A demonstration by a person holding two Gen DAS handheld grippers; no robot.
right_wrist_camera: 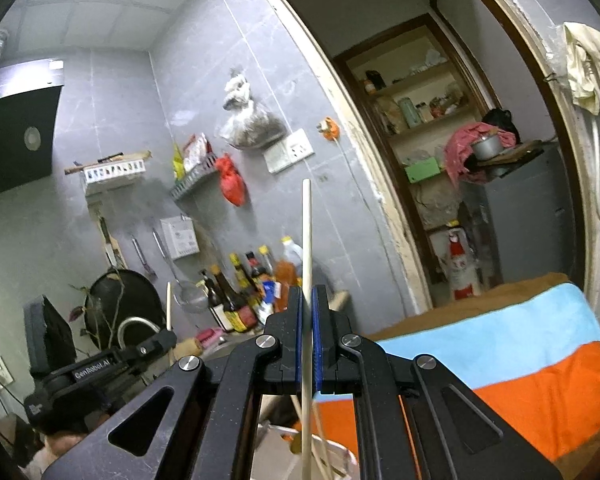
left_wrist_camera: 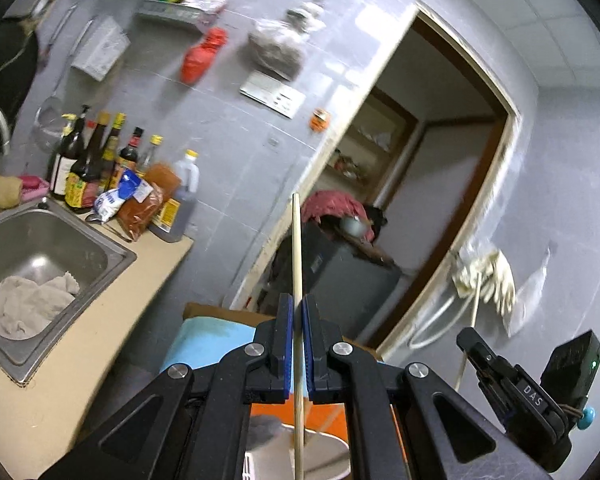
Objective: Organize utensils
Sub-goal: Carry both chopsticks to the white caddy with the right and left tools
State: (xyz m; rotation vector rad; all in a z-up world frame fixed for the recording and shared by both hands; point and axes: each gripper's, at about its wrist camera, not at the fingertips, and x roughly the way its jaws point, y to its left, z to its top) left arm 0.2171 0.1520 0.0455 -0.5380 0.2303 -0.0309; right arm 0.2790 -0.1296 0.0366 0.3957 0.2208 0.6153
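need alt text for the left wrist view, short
The left tool is shut on a pale wooden chopstick that stands upright between its blue pads. To the left, a steel sink holding a crumpled cloth sits in a beige counter, with sauce bottles behind it. Ahead is a grey tiled wall and an open doorway; the right tool shows at lower right.

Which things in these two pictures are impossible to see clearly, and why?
- Left wrist view: lower end of the pale wooden chopstick in the left gripper, cut off by the bottom edge.
- Left wrist view: labels on the dark sauce bottles, blurred.
- Right wrist view: contents of the white container below the right gripper, hidden by its black arms.
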